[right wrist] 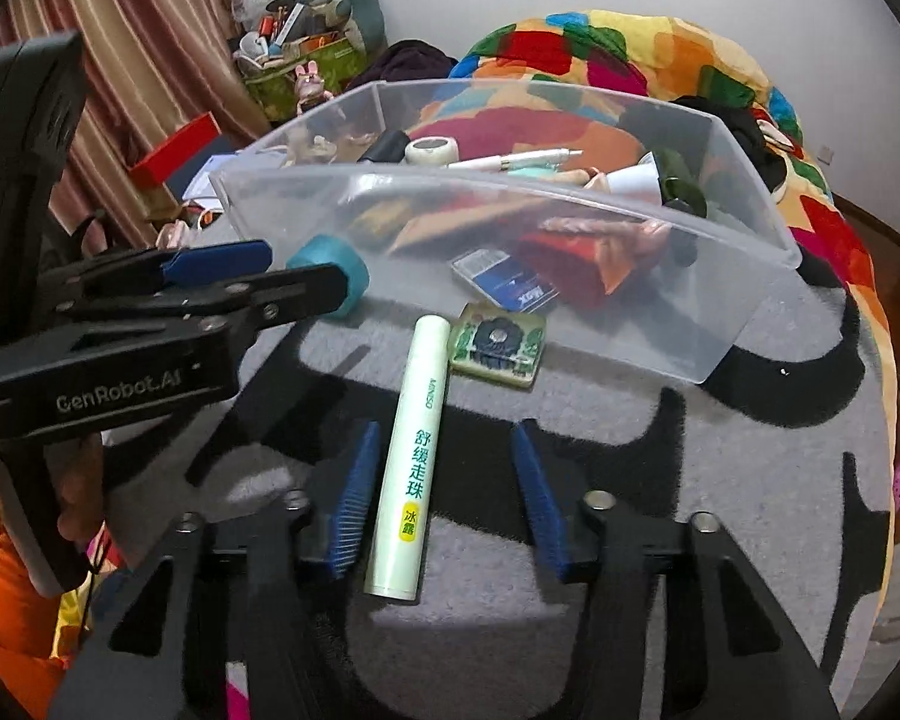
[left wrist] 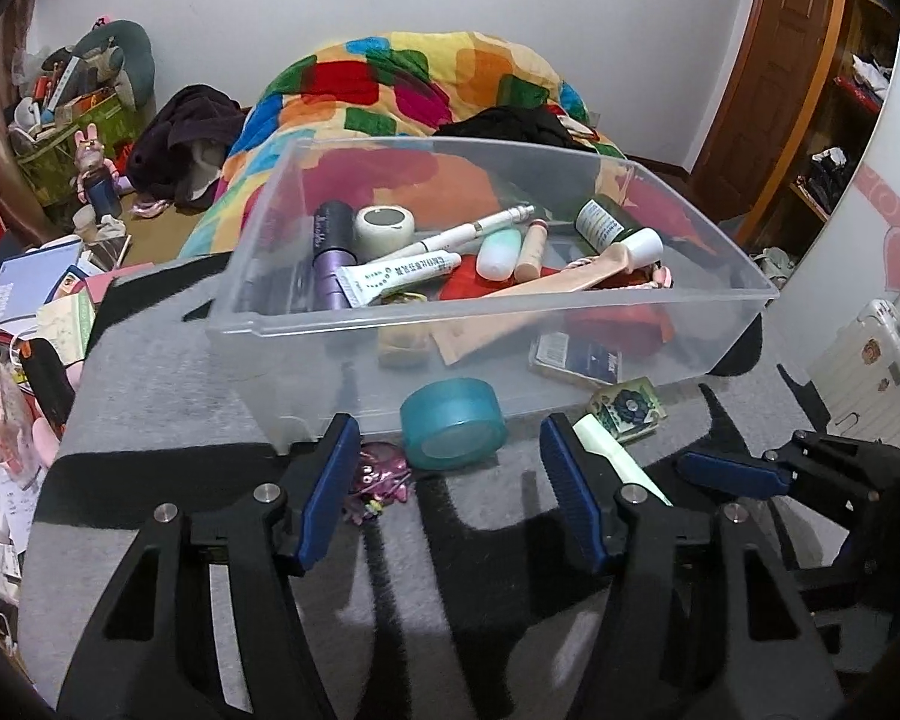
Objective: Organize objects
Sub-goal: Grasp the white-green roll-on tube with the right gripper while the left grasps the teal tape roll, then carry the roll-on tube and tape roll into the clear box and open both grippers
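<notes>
On the grey-and-black fleece blanket (left wrist: pixel 150 372) that covers the surface, a clear plastic storage bin (left wrist: pixel 486 324) already holds a jumble of tubes, bottles and a tape roll, while four things lie loose in front of its near wall. Furthest left is a small purple hair tie with beads (left wrist: pixel 378 480), soft and limp; I judge it would need pinching at its bunched middle. Next comes a teal translucent tape roll (left wrist: pixel 453 423), lying on its side just against the bin wall; it looks light and stiff but may roll, so a grip across its flat faces seems safest. The left tool (left wrist: pixel 444 492) hangs over it with its jaws apart and nothing between the pads. Further right lies a pale green cylindrical tube with printed lettering (right wrist: pixel 411 462), smooth, rigid and probably slippery, best taken across its middle. The right tool (right wrist: pixel 444 498) straddles it, jaws apart, pads near its sides but not pressing. Just beyond the tube's far end sits a small green square compact with a dark flower pattern (right wrist: pixel 498 342), flat and hard, touching the bin's base.
</notes>
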A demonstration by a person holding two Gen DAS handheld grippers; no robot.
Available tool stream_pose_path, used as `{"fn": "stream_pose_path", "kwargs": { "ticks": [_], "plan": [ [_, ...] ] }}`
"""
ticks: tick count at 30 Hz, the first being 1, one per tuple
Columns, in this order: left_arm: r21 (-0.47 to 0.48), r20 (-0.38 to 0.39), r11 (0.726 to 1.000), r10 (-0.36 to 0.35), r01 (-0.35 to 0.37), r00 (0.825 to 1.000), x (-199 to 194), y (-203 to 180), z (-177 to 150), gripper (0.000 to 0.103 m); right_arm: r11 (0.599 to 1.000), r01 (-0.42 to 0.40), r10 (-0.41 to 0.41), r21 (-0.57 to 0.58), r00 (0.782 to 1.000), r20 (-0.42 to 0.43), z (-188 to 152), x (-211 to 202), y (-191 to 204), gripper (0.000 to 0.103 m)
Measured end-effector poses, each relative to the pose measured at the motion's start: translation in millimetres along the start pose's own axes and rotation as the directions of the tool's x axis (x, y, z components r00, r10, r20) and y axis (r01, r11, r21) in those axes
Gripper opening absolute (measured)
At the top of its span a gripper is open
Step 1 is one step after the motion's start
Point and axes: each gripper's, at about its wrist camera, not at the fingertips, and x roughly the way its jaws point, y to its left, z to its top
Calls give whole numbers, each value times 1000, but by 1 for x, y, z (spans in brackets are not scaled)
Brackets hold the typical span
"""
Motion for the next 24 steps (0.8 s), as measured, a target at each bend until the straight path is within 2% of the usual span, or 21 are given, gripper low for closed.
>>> {"fn": "stream_pose_path", "kwargs": {
  "ticks": [2, 4, 6, 8, 9, 16, 24],
  "plan": [
    [1, -7, 1000, -2, 2, 1000, 2, -2, 2, 63, 1000, 19, -18, -22, 1000, 9, -1, 0, 4, 32],
    [3, -14, 1000, 0, 0, 1000, 4, -3, 4, 60, 999, 20, -20, -35, 1000, 12, -2, -1, 7, 17],
    [5, -27, 1000, 1, -1, 1000, 7, -4, 5, 55, 999, 20, -19, -36, 1000, 15, -3, -2, 9, 15],
    [5, -44, 1000, 0, 1, 999, 11, -5, 5, 46, 999, 15, -15, -30, 1000, 19, -4, -4, 8, 14],
    [5, -48, 1000, -1, 2, 999, 12, -5, 5, 39, 1000, 15, -14, -27, 1000, 21, -5, -5, 8, 14],
    [-10, -32, 1000, -15, 15, 999, 7, -1, -1, 39, 1000, 8, -8, -3, 999, 42, -11, -18, 2, 14],
    [-8, 22, 1000, -24, 24, 999, -13, -4, -8, 39, 1000, 10, -12, 22, 996, 91, -7, -38, -6, 14]
  ]
}}
